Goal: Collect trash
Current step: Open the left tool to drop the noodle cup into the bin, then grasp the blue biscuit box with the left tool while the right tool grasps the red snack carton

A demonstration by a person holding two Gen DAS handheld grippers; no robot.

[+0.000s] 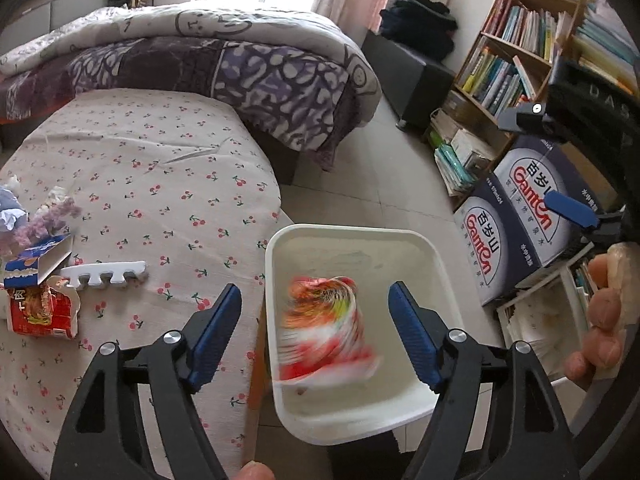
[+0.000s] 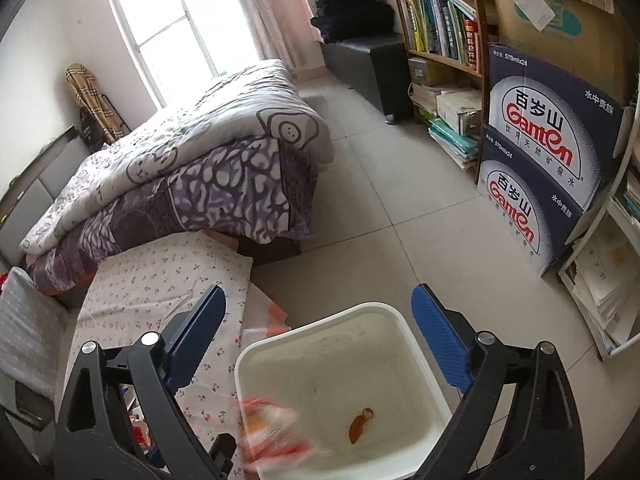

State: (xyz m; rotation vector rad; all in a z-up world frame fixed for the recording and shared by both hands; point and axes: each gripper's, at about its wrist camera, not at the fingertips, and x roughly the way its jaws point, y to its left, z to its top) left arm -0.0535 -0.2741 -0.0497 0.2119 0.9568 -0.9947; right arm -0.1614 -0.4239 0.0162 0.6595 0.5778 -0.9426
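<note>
A white bin (image 1: 440,264) stands on the floor beside the table. A red and white snack wrapper (image 1: 324,328), blurred by motion, is inside it, free of my left gripper (image 1: 316,332), which is open above the bin. In the right wrist view the bin (image 2: 312,320) holds the blurred wrapper (image 2: 272,428) and a brown scrap (image 2: 360,424). My right gripper (image 2: 320,336) is open and empty above the bin; it also shows in the left wrist view (image 1: 552,156). On the table lie a red packet (image 1: 40,312), a blue carton (image 1: 36,260) and crumpled tissue (image 1: 12,208).
The table with a cherry-print cloth (image 1: 160,184) is left of the bin. A white foam toe separator (image 1: 106,276) lies on it. A bed with a purple quilt (image 1: 224,68) stands behind. Ganten water boxes (image 1: 520,216) and a bookshelf (image 1: 516,44) stand on the right.
</note>
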